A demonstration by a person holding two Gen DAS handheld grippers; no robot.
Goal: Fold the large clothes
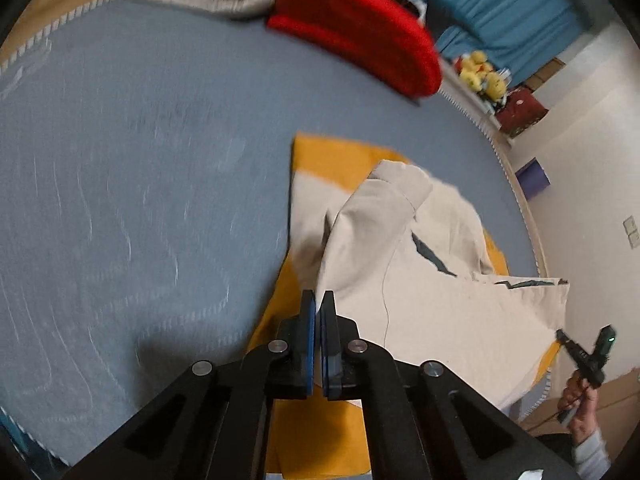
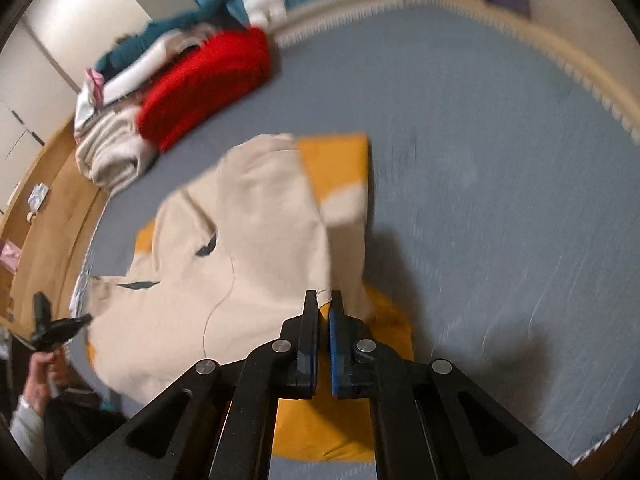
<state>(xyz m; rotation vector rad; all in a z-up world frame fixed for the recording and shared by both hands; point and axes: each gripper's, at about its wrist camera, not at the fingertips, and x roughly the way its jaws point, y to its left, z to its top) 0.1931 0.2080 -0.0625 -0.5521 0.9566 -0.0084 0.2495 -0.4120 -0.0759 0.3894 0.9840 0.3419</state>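
Pinching opposite edges of the cream-and-yellow garment [image 1: 420, 280], left tool [image 1: 319, 300] and right tool [image 2: 324, 300] hold it lifted and half-folded over the grey-blue bed [image 1: 140, 200], near its front edge.

A wide bed covered by a grey-blue sheet [image 1: 140, 160] fills most of both views, its edge trimmed in pale fringe [image 2: 592, 92]. In the left wrist view, a teal curtain [image 1: 500, 4] hangs at 1 o'clock, and a cream wall [image 1: 592, 168] with a socket plate [image 1: 632, 232] stands at 3 o'clock. In the right wrist view, a wooden floor [image 2: 44, 240] lies at 9 o'clock, and white cupboard doors [image 2: 80, 12] rise at 10 o'clock.
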